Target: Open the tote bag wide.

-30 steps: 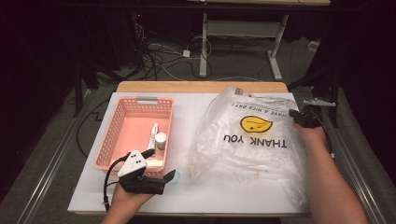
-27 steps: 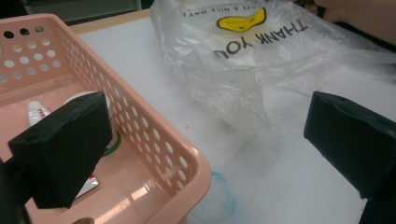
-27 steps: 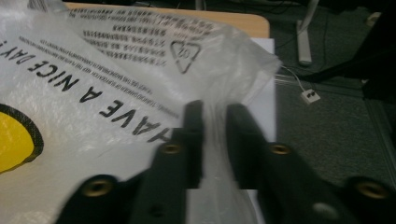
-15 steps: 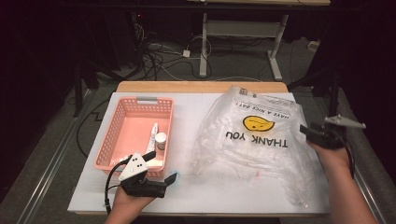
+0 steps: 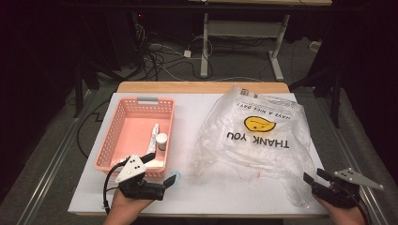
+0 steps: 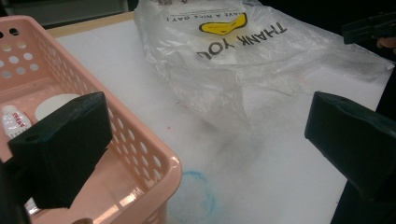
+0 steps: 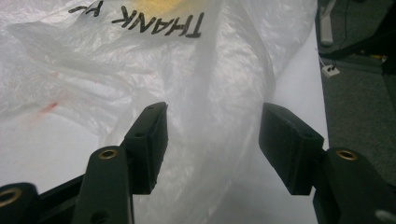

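A clear plastic bag (image 5: pixel 260 136) printed THANK YOU with a yellow smiley lies flat on the right half of the white table. My right gripper (image 5: pixel 313 177) is at the bag's near right corner. Its jaws have just been opening and stand apart. In the right gripper view the bag's film (image 7: pixel 140 60) lies loose between the jaws of this gripper (image 7: pixel 213 116), and the pads do not press on it. My left gripper (image 5: pixel 160 169) rests open at the front right corner of the pink basket (image 5: pixel 109 136). One jaw hangs over the basket rim (image 6: pixel 140 135).
Inside the basket lie a white tube (image 5: pixel 153 137) and a small white-lidded jar (image 5: pixel 161 140). A faint blue ring mark (image 6: pixel 194 196) sits on the table by the basket's corner. Both hands are close to the table's near edge. Cables and desk legs fill the floor beyond.
The right gripper has moved from the bag's far right edge to its near right corner, and its jaws have spread apart. The left gripper has kept still.
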`<state>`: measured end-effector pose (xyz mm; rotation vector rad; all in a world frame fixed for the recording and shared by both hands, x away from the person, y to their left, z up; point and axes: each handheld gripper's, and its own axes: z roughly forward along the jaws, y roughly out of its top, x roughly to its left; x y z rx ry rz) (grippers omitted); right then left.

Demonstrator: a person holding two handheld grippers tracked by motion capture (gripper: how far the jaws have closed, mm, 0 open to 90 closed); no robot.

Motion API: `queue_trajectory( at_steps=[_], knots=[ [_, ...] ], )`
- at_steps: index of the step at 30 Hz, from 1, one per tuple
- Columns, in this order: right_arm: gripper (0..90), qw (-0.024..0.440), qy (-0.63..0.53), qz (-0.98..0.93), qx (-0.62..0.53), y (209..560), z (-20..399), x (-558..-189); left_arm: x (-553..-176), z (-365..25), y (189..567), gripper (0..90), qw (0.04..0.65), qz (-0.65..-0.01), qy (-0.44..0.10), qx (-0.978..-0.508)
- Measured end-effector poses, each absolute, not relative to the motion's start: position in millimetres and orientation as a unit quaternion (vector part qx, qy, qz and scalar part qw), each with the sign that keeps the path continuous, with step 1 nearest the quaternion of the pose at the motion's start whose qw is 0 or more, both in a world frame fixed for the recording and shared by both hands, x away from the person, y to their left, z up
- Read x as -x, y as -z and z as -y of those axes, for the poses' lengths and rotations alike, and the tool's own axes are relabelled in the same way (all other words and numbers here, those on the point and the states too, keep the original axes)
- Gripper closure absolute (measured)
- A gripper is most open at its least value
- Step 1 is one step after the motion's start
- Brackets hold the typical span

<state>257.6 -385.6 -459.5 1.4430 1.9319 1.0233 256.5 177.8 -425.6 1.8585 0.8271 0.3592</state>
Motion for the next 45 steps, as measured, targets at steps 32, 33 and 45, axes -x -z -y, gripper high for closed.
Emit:
queue_trajectory(
  at_steps=[32,33,45],
  knots=[
    [73.5,0.185,-0.381,-0.813,-0.399,462,307,-205,-265,-167,429,0.1,0.513,-0.333,-0.134,-0.780],
    [73.5,0.190,-0.389,-0.808,-0.400,459,308,-204,-265,-167,429,0.1,0.513,-0.333,-0.134,-0.780],
    [55.0,0.235,-0.472,-0.771,-0.358,413,275,-226,-265,-166,430,0.1,0.510,-0.334,-0.135,-0.781]
  ],
)
